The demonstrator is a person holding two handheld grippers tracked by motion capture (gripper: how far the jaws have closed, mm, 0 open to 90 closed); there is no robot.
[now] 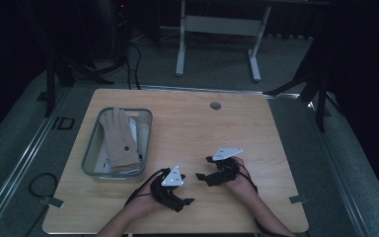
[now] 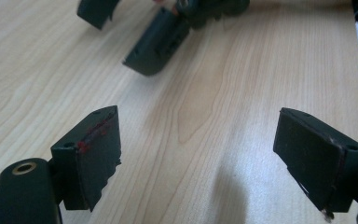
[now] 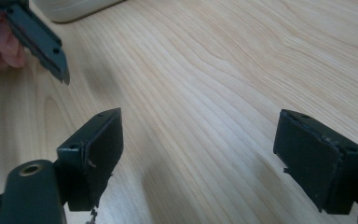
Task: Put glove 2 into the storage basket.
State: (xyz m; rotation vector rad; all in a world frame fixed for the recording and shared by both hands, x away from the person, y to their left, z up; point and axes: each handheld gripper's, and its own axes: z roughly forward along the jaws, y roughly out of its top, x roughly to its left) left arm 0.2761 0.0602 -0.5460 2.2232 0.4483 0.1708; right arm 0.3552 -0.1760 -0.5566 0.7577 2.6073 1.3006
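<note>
Low over the bare wood near the table's front edge, my left gripper (image 1: 186, 190) has its jaws wide apart and nothing between them; its own view (image 2: 198, 140) shows the same gap over the wood. Just to its right, my right gripper (image 1: 203, 168) is also open and empty, as its own view (image 3: 198, 140) confirms. The two grippers point toward each other, close but apart. The right gripper's jaws (image 2: 158, 42) show at the top of the left gripper view. One jaw of the left gripper (image 3: 42, 42) and a fingertip show at the top left of the right gripper view.
A grey basket (image 1: 90, 148) stands at the table's left side with a beige glove (image 1: 119, 138) lying on white items inside. Its pale corner (image 3: 74, 9) shows in the right gripper view. A round cable grommet (image 1: 215, 105) sits near the table's far edge.
</note>
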